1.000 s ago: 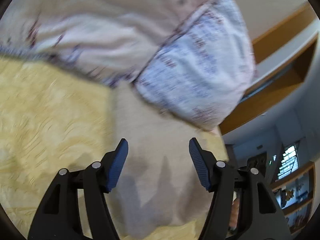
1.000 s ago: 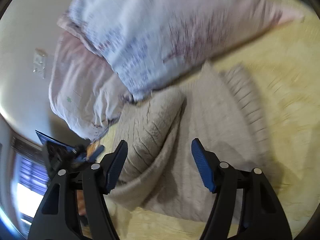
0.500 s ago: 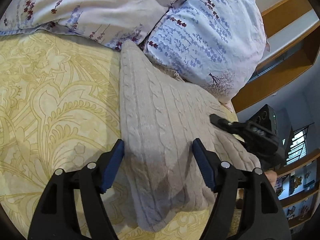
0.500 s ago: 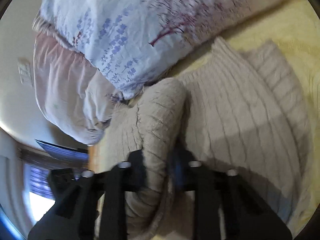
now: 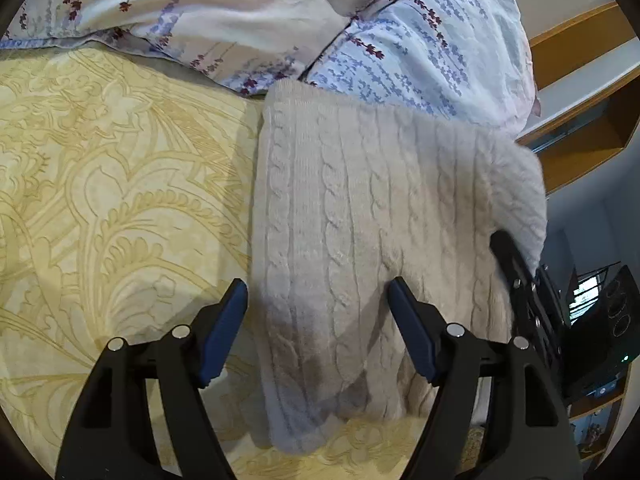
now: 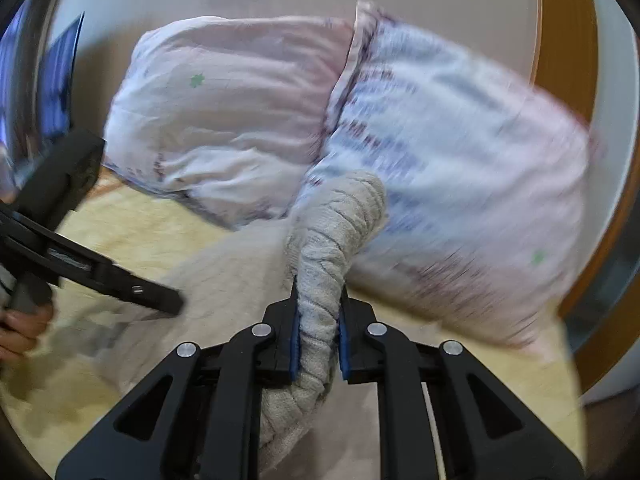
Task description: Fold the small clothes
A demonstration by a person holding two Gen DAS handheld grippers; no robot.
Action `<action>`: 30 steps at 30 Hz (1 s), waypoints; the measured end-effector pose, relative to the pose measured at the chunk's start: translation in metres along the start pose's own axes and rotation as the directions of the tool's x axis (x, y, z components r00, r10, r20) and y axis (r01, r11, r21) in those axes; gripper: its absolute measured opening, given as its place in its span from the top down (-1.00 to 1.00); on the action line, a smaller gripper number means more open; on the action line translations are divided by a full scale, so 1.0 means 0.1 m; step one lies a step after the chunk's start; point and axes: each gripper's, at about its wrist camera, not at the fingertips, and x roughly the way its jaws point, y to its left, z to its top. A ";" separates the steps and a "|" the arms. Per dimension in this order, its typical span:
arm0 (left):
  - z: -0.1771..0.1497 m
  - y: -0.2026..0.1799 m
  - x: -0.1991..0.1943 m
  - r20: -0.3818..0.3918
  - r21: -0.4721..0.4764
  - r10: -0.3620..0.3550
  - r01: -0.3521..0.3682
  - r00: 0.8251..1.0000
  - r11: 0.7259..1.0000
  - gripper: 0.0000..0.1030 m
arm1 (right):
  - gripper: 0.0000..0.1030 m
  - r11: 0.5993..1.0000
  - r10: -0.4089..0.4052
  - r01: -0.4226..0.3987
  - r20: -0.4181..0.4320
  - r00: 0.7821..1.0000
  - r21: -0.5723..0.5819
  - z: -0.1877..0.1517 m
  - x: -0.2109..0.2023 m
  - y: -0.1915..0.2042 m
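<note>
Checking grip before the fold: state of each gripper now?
Left gripper: opening, over the sweater, not gripping.
Right gripper: closing on the sweater's rolled edge.

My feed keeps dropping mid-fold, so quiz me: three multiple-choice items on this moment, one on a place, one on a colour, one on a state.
1. Where does the sweater lie?
A. on the yellow patterned bedspread, its far end against the floral pillows
B. on a wooden floor
C. inside a basket

2. What colour is the sweater?
A. navy
B. cream
C. red

3. What is the right gripper doing?
A. hanging open and bare
B. holding a pillow
C. pinching a fold of the sweater

Answers:
1 A: the left wrist view shows the knit on the bedspread, meeting the pillows.
2 B: pale cable knit in both views.
3 C: knit sits squeezed between its blue pads; the left gripper is open over the sweater, its jaws opening.
</note>
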 end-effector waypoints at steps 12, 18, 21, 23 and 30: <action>-0.14 -0.22 0.11 -0.065 0.074 -0.033 0.038 0.997 0.997 -0.44 | 0.73 0.969 0.011 0.012 -0.090 0.996 0.248 -0.41 0.04 -0.76; -0.21 -0.33 0.17 -0.093 0.101 -0.062 0.071 0.994 0.992 -0.44 | 0.73 0.952 -0.020 0.047 -0.094 0.995 0.303 -0.49 -0.02 -0.96; -0.25 -0.39 0.25 -0.120 0.114 -0.056 0.070 0.991 0.991 -0.41 | 0.73 0.928 -0.010 0.071 -0.166 0.986 0.365 -0.66 0.14 -1.12; -0.28 -0.40 0.29 -0.134 0.117 -0.054 0.070 0.990 0.991 -0.41 | 0.65 0.897 0.031 0.085 -0.253 0.967 0.434 -0.82 0.29 -1.26; -0.35 -0.29 0.16 -0.130 0.088 -0.078 0.090 0.988 0.992 -0.41 | -0.08 0.757 0.069 0.059 -0.170 0.983 0.651 -0.97 -0.22 -1.62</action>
